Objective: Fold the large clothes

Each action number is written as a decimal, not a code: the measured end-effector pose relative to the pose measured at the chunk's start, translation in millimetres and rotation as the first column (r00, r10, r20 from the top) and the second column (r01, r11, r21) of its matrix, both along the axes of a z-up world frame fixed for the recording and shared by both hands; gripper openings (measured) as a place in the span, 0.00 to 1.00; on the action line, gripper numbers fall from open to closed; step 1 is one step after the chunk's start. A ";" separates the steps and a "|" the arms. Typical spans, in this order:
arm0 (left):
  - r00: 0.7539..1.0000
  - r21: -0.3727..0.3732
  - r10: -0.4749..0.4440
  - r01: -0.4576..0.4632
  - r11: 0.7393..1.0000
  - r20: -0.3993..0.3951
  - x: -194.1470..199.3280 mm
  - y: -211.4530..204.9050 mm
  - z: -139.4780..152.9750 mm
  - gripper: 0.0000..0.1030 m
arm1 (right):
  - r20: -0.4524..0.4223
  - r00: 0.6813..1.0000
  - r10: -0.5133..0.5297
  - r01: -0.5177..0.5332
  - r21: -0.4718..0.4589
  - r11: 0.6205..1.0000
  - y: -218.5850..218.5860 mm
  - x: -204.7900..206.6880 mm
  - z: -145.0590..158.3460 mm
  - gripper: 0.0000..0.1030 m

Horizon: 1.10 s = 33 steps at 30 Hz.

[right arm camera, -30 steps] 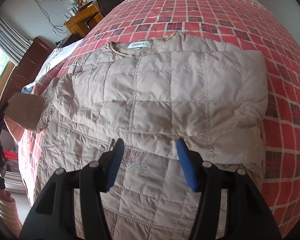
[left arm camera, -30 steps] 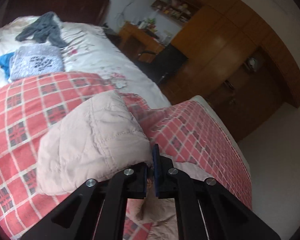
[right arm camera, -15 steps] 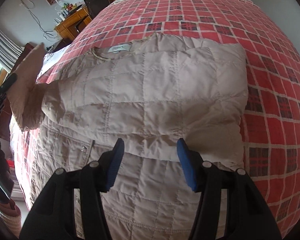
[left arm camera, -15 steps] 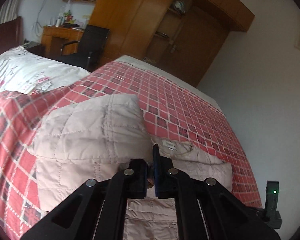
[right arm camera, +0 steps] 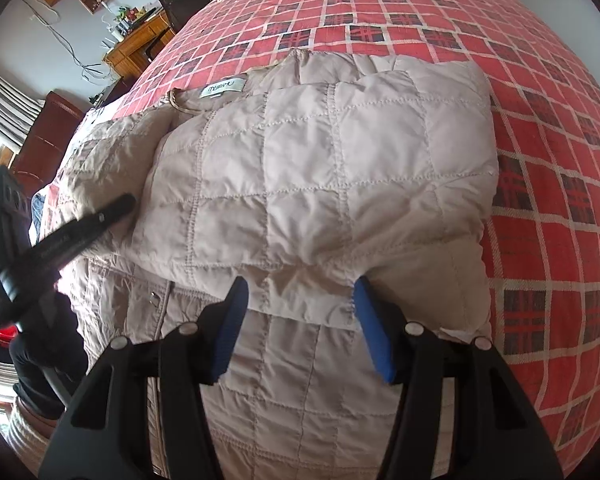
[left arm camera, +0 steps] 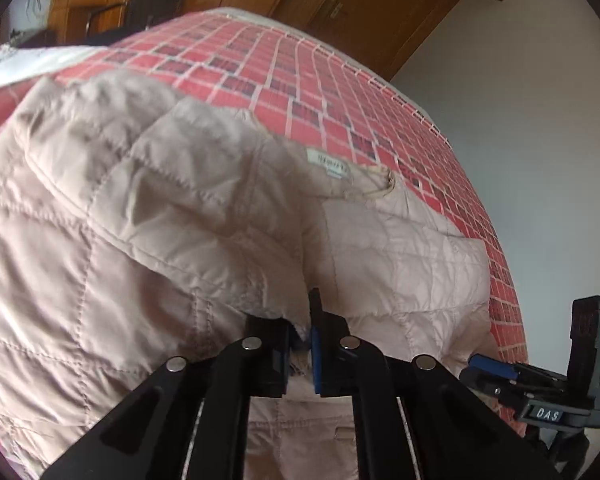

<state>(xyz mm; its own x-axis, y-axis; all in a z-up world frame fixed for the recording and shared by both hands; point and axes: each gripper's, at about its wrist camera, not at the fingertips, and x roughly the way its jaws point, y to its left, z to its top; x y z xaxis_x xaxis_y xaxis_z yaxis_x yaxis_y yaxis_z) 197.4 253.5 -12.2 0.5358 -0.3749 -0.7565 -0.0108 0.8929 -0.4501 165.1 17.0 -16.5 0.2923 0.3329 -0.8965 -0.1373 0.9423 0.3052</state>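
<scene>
We are holding the quilted jacket's left sleeve pinched in the left gripper to fold it across, while the right gripper is hovering wide open, empty.

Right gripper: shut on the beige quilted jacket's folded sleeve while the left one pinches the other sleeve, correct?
Not quite. The right gripper is open, its blue pads apart over the beige quilted jacket and clamping nothing, as the right wrist view shows. The left gripper is indeed shut on jacket fabric, seen in the left wrist view.
</scene>
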 end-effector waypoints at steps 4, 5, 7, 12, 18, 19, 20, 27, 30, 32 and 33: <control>0.998 -0.059 -0.052 0.054 0.997 0.037 -31.9 11.7 18.3 0.18 | 0.018 0.999 0.028 -0.029 0.030 0.999 8.5 8.3 15.9 0.54; 0.996 -0.063 -0.072 0.075 0.995 0.054 -43.8 17.3 24.6 0.21 | 0.024 0.999 0.044 -0.045 0.047 0.998 14.4 12.3 22.3 0.56; 0.994 -0.062 -0.083 0.087 0.994 0.077 -63.9 33.3 38.6 0.25 | 0.025 0.997 0.068 -0.070 0.082 0.994 27.6 19.5 30.2 0.58; 0.992 0.066 0.071 -0.078 0.995 0.108 -79.8 87.7 50.8 0.25 | -0.006 0.987 0.162 -0.158 0.176 0.972 94.9 51.1 37.2 0.63; 0.984 0.148 0.174 -0.176 0.973 0.026 -60.0 115.3 33.5 0.25 | -0.093 0.976 0.195 -0.176 0.178 0.968 168.3 87.6 15.3 0.63; 0.984 0.146 0.180 -0.181 0.973 0.017 -58.4 117.6 29.6 0.25 | -0.111 0.976 0.188 -0.167 0.172 0.971 175.5 92.4 9.9 0.63; 0.983 0.147 0.185 -0.185 0.972 0.009 -57.3 119.0 25.9 0.25 | -0.124 0.975 0.186 -0.163 0.172 0.971 180.1 95.0 6.3 0.60; 0.981 0.166 0.191 -0.186 0.968 -0.015 -51.9 120.1 22.6 0.25 | -0.114 0.973 0.201 -0.180 0.173 0.968 179.2 91.6 4.9 0.09; 0.983 0.171 0.180 -0.184 0.968 0.042 -54.1 111.9 40.1 0.25 | -0.087 0.981 0.172 -0.147 0.238 0.960 155.0 87.6 22.2 0.07; 0.984 0.161 0.160 -0.171 0.972 0.084 -53.7 102.7 52.4 0.25 | -0.070 0.988 0.138 -0.116 0.250 0.961 136.8 82.8 34.4 0.07; 0.985 0.153 0.147 -0.160 0.975 0.095 -51.1 97.6 56.2 0.25 | -0.069 0.989 0.128 -0.106 0.257 0.961 131.4 81.5 36.7 0.07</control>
